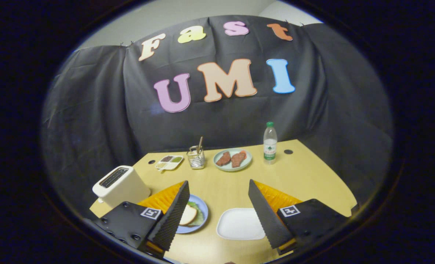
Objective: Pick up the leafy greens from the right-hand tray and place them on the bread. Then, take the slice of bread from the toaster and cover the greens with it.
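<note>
Green leaf and bread slice already sit on the blue plate beside the toaster, so your wide-apart, empty hand-held gripper risks nudging that stack off if you lower carelessly.

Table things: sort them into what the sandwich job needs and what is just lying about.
For the job: toaster; blue plate with bread over greens; white tray; gripper, fingers apart, holding nothing.

Lying about: water bottle; meat plate; utensil holder; small sauce dish.
</note>
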### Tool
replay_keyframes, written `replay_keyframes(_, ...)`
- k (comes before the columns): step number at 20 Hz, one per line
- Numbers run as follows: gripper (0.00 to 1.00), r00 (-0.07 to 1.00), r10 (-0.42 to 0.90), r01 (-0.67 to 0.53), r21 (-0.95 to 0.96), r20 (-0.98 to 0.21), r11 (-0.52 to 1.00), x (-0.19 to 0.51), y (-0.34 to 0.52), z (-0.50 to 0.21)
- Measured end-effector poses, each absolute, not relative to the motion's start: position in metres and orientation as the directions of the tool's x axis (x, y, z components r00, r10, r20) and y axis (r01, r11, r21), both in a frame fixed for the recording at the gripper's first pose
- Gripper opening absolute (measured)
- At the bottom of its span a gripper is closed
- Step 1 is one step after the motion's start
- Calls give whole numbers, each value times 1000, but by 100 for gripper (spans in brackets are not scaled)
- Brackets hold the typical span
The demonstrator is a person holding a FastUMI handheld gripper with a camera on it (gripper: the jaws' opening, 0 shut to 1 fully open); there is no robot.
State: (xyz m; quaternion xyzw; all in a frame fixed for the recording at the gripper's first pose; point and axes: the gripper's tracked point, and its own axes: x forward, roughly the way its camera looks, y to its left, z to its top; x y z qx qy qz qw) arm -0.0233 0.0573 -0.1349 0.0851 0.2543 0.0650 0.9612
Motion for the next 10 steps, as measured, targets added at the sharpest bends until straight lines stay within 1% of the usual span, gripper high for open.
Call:
replay_keyframes(4,100,885,134,-61,173,-446,983,-28,38,-112)
replay_keyframes(10,100,942,69,-33,113,-328,993,-26,25,-71)
